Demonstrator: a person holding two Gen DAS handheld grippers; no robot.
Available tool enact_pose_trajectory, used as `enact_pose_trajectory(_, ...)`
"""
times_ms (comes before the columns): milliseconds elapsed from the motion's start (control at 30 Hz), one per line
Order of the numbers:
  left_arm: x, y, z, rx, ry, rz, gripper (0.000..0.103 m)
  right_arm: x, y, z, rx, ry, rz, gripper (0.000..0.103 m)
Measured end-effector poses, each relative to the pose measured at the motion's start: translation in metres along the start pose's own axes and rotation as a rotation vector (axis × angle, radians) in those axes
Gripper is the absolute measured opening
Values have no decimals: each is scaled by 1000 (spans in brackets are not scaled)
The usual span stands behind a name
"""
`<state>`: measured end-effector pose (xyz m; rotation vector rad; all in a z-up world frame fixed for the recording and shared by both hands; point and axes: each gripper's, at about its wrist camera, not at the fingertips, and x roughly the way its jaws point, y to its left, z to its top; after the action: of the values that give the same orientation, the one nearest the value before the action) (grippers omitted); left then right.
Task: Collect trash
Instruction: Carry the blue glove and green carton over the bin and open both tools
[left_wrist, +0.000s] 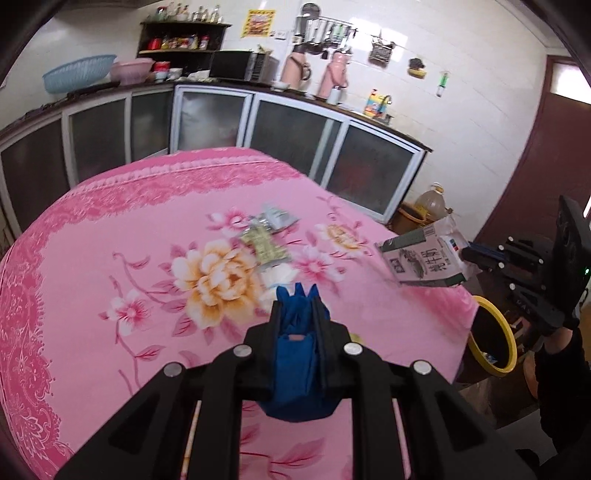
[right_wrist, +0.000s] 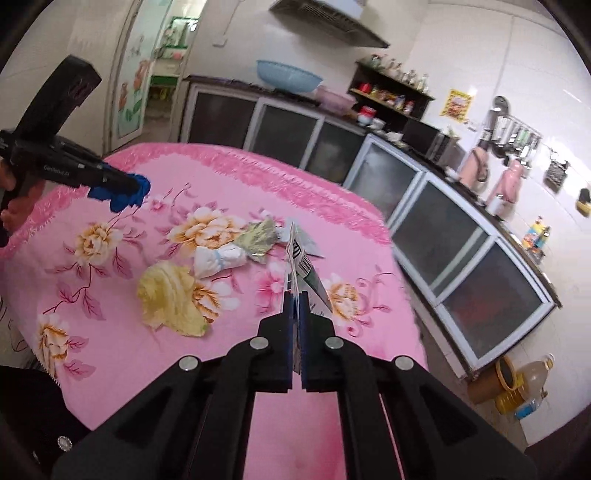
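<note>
My left gripper (left_wrist: 297, 295) is shut on a crumpled blue wrapper (left_wrist: 297, 354) and holds it above the pink flowered tablecloth (left_wrist: 110, 229); it also shows in the right wrist view (right_wrist: 138, 188). My right gripper (right_wrist: 295, 295) is shut on the flattened top of a milk carton (right_wrist: 301, 266), seen from the side in the left wrist view (left_wrist: 424, 258) over the table's right edge. On the cloth lie a crumpled foil packet (right_wrist: 258, 236), a white tissue wad (right_wrist: 218, 260) and a yellow crumpled paper (right_wrist: 170, 299).
A black bin with a yellow rim (left_wrist: 493, 339) stands on the floor right of the table. Kitchen cabinets (left_wrist: 295, 125) run behind the table. An oil bottle (right_wrist: 532, 380) and a brown pot (right_wrist: 491, 380) stand on the floor by the cabinets.
</note>
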<state>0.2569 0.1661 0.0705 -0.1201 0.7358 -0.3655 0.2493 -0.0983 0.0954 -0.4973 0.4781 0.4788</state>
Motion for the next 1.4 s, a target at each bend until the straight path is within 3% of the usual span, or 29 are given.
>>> enact_pose_trajectory(400, 21, -113, 20, 162, -10, -137, 14, -90, -68, -49, 122, 11, -170, 2)
enact_pose_trajectory(867, 95, -297, 10, 370, 61, -396, 14, -190, -147, -161, 328, 108, -412, 2)
enact_pose_trajectory(1133, 136, -382, -12, 442, 129, -514, 14, -214, -174, -230, 448, 174, -483, 2)
enact_pose_trajectory(1400, 178, -440, -33, 489, 187, -544, 14, -213, -184, -282, 549, 213, -487, 2)
